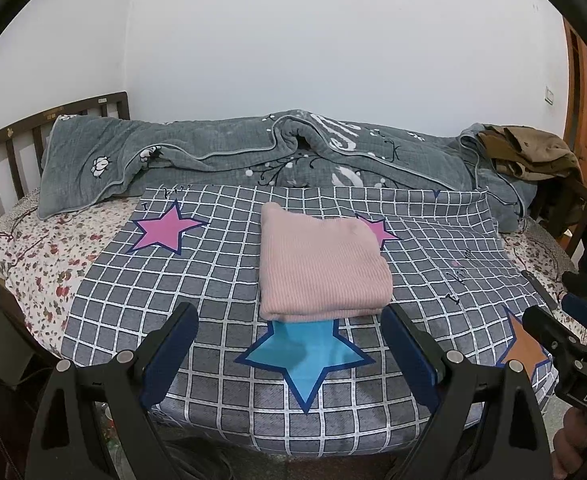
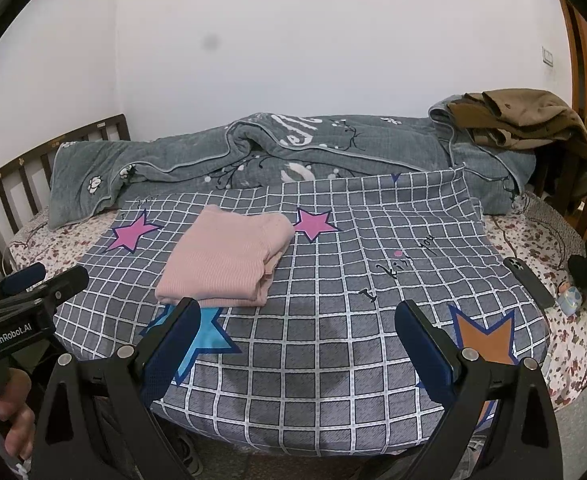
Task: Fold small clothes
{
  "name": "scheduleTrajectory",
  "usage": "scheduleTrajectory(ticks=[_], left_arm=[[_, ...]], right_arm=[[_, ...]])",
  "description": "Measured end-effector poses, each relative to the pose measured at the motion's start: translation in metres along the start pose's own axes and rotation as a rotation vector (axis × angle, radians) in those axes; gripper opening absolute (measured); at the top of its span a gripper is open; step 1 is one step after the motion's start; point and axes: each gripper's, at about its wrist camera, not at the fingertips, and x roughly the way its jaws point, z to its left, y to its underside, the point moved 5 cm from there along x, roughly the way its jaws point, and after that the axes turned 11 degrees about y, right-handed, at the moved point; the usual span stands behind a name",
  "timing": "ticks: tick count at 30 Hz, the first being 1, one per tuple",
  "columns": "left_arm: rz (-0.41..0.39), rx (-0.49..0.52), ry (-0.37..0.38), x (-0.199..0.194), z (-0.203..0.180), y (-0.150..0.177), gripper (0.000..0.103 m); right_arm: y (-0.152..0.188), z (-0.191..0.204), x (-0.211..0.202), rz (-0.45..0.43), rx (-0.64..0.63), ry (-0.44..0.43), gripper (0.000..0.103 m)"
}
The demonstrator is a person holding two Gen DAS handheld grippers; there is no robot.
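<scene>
Black two-finger left gripper (image 1: 289,340) with blue padded fingers sits nearest the lens, jaws spread wide and holding nothing, hovering just short of the near edge of the pink ribbed knit garment (image 1: 321,268). Black right gripper (image 2: 297,344), same build, jaws also wide apart and empty, over bare grey white-grid bedcover with coloured stars (image 2: 333,280), garment off to its left. Garment lies folded into a compact stacked rectangle on the cover, near edge overlapping the blue star (image 1: 305,356), between the two pink stars. Fold looks essentially done; judged step is final tidy or release. To do it well: press lightly on the top layer to flatten, square up the layered edges visible on the right side from the right wrist view, avoid pinching one layer only or the stack will drag open; keep the jaws clear of the bedcover so it doesn't bunch. Readable writing: "GenRobot.AI" on the left gripper body seen from the right wrist view, "DAS" on the right gripper body seen from the left wrist view. Black script on the cover, maybe "I", rest unclear. White lettering on the rumpled grey quilt (image 1: 253,148) at the back is unreadable. Dark phone (image 2: 529,280) lies at right on the floral sheet (image 1: 41,256).
</scene>
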Motion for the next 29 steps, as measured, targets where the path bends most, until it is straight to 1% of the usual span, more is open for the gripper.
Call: scheduleTrajectory(ticks=[29], left_arm=[[-0.003, 0.001, 0.001, -0.0005, -0.0017, 0.0008, 0.093]], right_arm=[[0.0041, 0.0034, -0.0021, -0.002, -0.002, -0.001, 0.096]])
